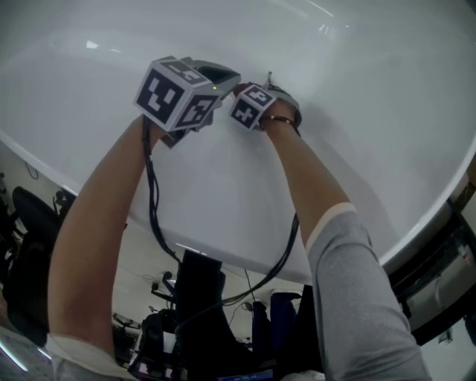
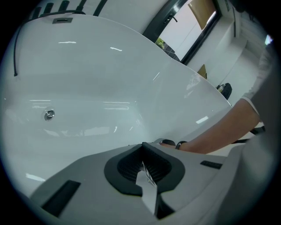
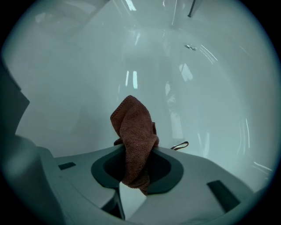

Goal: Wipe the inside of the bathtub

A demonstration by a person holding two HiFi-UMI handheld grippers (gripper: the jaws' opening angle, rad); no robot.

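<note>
R hand-held gripper [image 3: 134, 151] clamps cloth [image 3: 134, 123], lengthwise toward bathtub [image 3: 66, 79]; L hand-held gripper [image 2: 143, 147] closed.

Things in the room
Far ahead of the left fingers [image 2: 120, 169], up and to the right, stands a tall window [image 2: 189, 30] with a dark frame [image 2: 158, 22]. Some green leaves [image 2: 160, 43] show low in the glass, and a brown board [image 2: 204, 11] shows at its top. A small black thing [image 2: 225, 89] sits lower, off to the right of the fingers; I cannot tell what it is. In the head view, well behind the fingers and low on the left, is a black chair [image 1: 30, 223]. More dark gear [image 1: 199, 298] stands on the pale floor [image 1: 141, 268], too dim to tell apart.
</note>
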